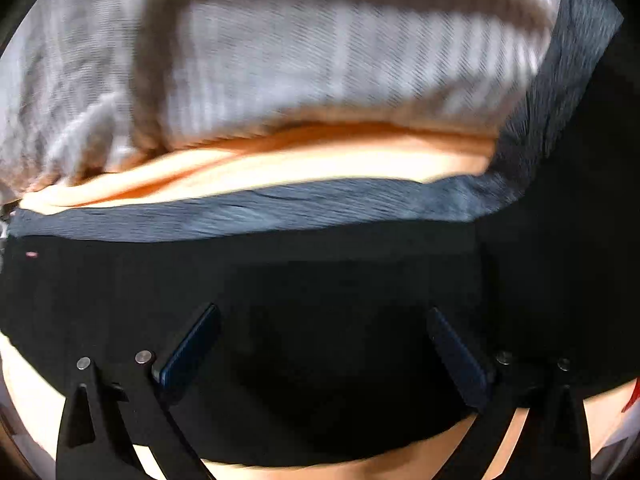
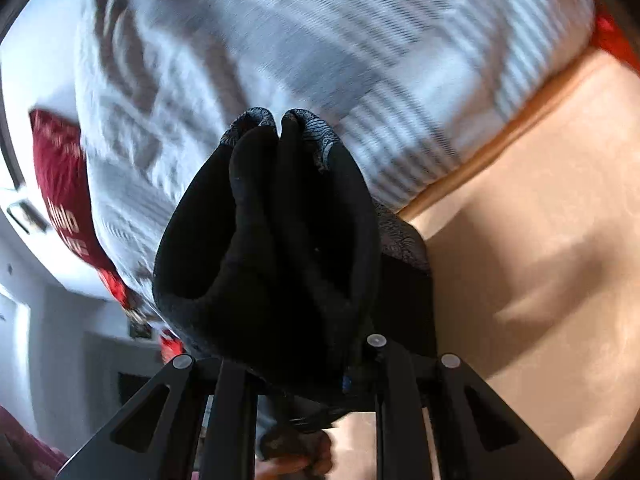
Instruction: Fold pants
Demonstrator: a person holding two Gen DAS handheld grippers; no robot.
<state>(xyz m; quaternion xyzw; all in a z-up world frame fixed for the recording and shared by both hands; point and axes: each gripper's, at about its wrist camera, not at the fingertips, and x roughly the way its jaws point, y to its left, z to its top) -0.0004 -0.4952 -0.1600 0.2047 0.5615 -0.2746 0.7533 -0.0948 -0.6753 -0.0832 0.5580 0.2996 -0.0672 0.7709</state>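
The black pants (image 1: pixel 320 272) lie spread over the bed in the left wrist view, with a grey-blue textured band (image 1: pixel 256 210) along their far edge. My left gripper (image 1: pixel 324 346) hovers just above the black cloth, open, with nothing between its blue pads (image 1: pixel 188 348). In the right wrist view a bunched fold of the pants (image 2: pixel 272 240) fills the centre, lifted off the bed. My right gripper (image 2: pixel 288 344) is shut on that fold, and the cloth hides its fingertips.
A grey and white striped duvet (image 1: pixel 300 60) lies behind the pants, on a peach sheet (image 2: pixel 540 240). A red pillow with white writing (image 2: pixel 60 184) sits at the left of the right wrist view. A hand (image 2: pixel 288 462) shows at the bottom edge.
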